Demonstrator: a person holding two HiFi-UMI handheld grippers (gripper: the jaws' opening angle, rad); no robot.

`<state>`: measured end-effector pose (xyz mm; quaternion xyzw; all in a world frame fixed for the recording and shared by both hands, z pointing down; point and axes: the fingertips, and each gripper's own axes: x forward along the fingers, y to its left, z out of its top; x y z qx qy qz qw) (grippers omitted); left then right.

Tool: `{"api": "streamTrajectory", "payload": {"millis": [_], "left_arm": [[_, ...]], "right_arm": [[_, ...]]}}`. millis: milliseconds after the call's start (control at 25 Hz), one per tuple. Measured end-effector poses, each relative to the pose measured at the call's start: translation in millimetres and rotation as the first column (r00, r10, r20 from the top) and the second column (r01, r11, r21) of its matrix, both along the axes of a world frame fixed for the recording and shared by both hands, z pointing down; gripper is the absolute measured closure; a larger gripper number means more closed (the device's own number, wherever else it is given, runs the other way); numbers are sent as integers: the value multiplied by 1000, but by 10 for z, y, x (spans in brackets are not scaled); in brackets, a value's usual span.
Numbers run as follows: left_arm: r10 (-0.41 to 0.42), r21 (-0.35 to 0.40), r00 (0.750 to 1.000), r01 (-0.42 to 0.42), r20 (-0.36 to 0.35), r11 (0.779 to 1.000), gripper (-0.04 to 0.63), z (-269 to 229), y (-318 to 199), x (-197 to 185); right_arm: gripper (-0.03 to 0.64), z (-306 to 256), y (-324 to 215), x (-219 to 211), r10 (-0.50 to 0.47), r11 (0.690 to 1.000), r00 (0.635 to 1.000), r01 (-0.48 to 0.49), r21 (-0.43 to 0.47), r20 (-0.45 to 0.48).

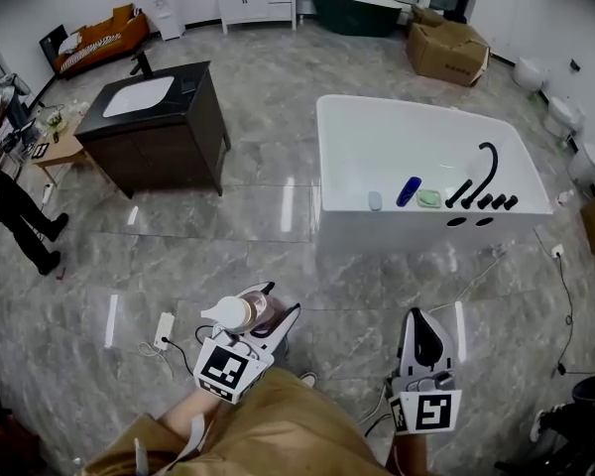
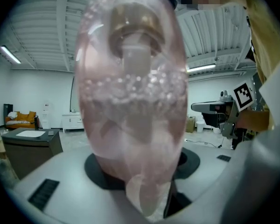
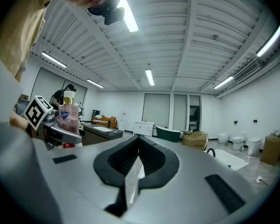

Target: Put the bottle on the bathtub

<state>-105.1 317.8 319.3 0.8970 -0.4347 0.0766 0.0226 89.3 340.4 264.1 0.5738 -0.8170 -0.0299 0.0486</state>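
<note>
A clear bottle (image 1: 250,312) of pink liquid with a pale cap is clamped in my left gripper (image 1: 276,310), low over the marble floor. The bottle (image 2: 130,101) fills the left gripper view between the jaws of that gripper (image 2: 140,171). From the right gripper view the bottle (image 3: 68,115) shows at the left. My right gripper (image 1: 423,337) is shut and holds nothing; its jaws (image 3: 138,146) meet. The white bathtub (image 1: 357,137) stands ahead to the right, well apart from both grippers, and its rim (image 3: 229,158) shows in the right gripper view.
The tub's near ledge carries a blue bottle (image 1: 409,190), a green soap (image 1: 429,198), a small grey item (image 1: 375,200) and a black faucet (image 1: 481,178). A dark vanity (image 1: 164,127) stands left. A power strip (image 1: 164,329) and cables lie on the floor. A person (image 1: 15,211) stands far left.
</note>
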Motion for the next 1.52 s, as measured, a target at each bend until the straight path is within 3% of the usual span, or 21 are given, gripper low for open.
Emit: {"api": "streamTrajectory", "payload": {"millis": [320,840,1120,1280,1520], "left_arm": [[72,-9,996,-72,-48,997,373,57,-840,83],[180,3,981,-180,-68,984,373,-19,-2472,-101],[253,-1,963,-254,-91,967,373,9,-2897,-61],[285,-15,953,-288,-107,958,373,4,-3015,69],[293,-28,947,-299,-131,954,373,-80,-3278,471]], "right_arm": [[611,2,-730,-24,54,998,998,-55,-32,-35],[611,-307,-2096,-374,116,993,992,-115,26,-57],[611,-366,-2447,-486,162,986,985,-160,40,-59],[611,-282,-2545,-337,210,978,976,-210,7,-65],[611,-260,-2786,-53,208,978,977,-208,0,-42]]}}
